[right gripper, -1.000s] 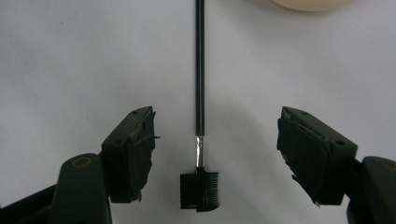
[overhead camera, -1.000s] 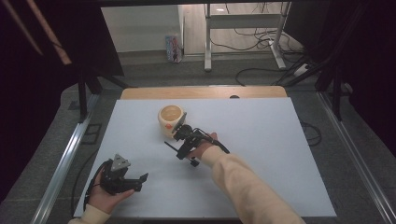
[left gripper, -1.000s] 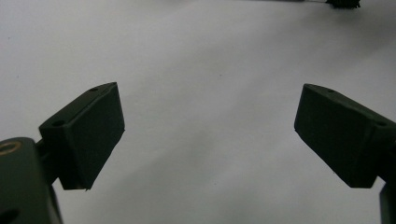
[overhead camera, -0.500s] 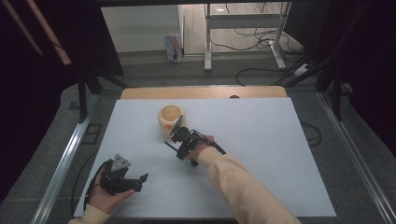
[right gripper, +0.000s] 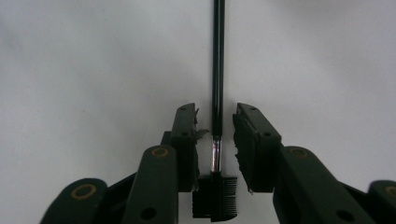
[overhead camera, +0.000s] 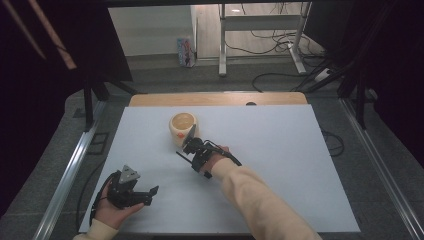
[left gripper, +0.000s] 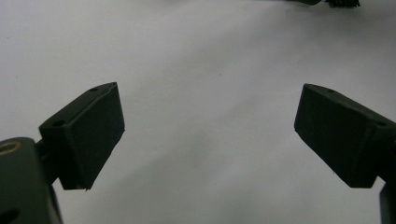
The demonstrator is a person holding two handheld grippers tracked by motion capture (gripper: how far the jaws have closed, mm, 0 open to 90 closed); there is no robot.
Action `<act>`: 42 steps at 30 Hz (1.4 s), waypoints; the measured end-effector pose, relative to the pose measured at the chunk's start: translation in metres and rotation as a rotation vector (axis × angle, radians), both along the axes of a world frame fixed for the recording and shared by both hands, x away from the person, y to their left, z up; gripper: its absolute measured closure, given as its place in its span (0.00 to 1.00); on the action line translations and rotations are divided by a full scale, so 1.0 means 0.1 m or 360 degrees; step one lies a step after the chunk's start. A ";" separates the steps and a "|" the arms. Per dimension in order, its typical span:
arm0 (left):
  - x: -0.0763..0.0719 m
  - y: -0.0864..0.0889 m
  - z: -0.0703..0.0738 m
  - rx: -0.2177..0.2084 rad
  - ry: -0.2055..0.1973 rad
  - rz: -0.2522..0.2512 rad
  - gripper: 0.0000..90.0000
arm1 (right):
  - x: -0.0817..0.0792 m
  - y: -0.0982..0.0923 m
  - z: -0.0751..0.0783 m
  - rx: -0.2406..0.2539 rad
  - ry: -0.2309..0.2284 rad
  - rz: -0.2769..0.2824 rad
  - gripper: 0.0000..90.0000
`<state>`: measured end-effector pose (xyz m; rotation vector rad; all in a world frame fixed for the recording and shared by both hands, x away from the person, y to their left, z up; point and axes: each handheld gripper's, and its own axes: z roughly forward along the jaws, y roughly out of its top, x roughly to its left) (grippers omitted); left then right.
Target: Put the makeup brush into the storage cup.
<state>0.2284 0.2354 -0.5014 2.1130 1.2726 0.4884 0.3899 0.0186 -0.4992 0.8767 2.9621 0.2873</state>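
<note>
One cup [overhead camera: 182, 127], one comb brush [right gripper: 216, 140], two grippers.
Right gripper [right gripper: 215, 135] now nearer the cup, jaws parted astride the brush; left gripper [left gripper: 208, 135] unmoved, jaws wide.

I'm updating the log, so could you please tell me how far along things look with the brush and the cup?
Done: nothing visibly; the cup holds no tool that I can make out.
In hand: the right hand-held gripper straddles the comb brush lying on the table, jaws near its ferrule, not yet closed.
Left: closing and lifting. The left hand-held gripper is open and idle.
</note>
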 end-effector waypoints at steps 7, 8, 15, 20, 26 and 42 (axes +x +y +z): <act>0.00 0.00 0.00 0.0003 0.0002 -0.0002 0.11 | 0.01 0.00 -0.02 -0.0021 0.0011 -0.0008 0.84; 0.00 0.00 0.00 0.0002 0.0002 -0.0001 0.11 | 0.01 0.00 -0.03 -0.0013 0.0010 -0.0004 0.85; 0.00 0.01 -0.01 0.0002 0.0005 0.0003 0.11 | 0.02 0.00 -0.03 -0.0035 -0.0002 -0.0008 0.90; 0.00 0.02 0.00 0.0004 0.0002 0.0006 0.11 | 0.03 0.00 -0.04 -0.0023 -0.0006 -0.0018 0.94; 0.00 0.02 -0.01 0.0007 0.0000 0.0003 0.11 | 0.02 0.01 -0.03 -0.0044 -0.0007 -0.0010 0.94; 0.00 0.02 -0.01 0.0011 0.0004 0.0003 0.11 | -0.01 -0.03 0.07 0.0012 0.0000 0.0085 0.95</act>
